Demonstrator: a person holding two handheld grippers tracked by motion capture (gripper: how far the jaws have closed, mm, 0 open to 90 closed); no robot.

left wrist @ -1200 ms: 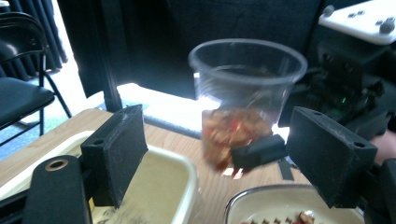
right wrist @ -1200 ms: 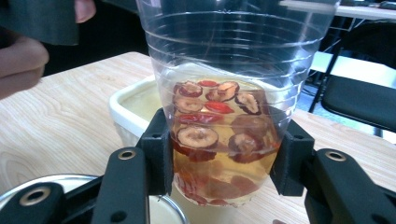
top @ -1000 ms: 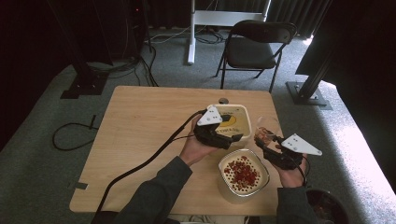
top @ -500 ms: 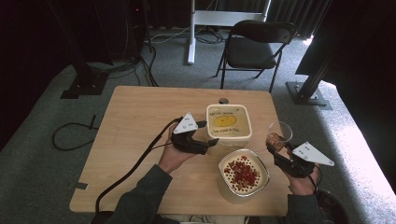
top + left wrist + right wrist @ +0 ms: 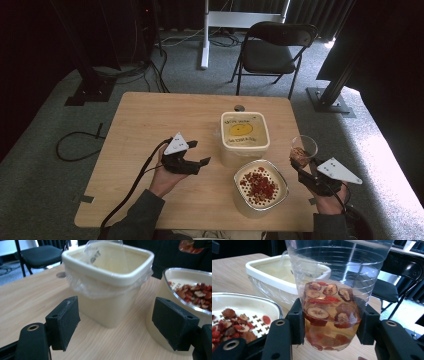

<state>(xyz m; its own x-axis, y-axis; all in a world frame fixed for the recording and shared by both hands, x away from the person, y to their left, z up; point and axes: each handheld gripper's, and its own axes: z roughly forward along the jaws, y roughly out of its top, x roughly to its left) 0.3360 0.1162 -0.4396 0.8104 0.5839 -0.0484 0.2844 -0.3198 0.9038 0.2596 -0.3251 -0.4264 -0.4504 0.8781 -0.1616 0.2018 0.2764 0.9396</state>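
1. The left gripper point(image 5: 194, 162) hovers over the wooden counter point(image 5: 135, 125), left of the containers, with its jaws spread wide and nothing between them; in the left gripper view they frame the cream square tub point(image 5: 107, 282) without touching it.
2. The right gripper point(image 5: 303, 170) is clamped on a clear plastic cup point(image 5: 303, 150) at the counter's right edge, jaws pressing the cup's lower part from both sides.
3. In the right gripper view the cup point(image 5: 332, 305) stands upright and holds sliced red dried fruit in a pale liquid, filling roughly the lower half.
4. The cream square tub point(image 5: 244, 137) sits near the counter's middle, toward the far side; a thin plastic film hangs under its rim.
5. A round bowl point(image 5: 260, 187) of red and brown dried pieces stands just in front of the tub; whether the two touch is hard to tell.
6. A black folding chair point(image 5: 272, 50) stands on the carpet beyond the counter.
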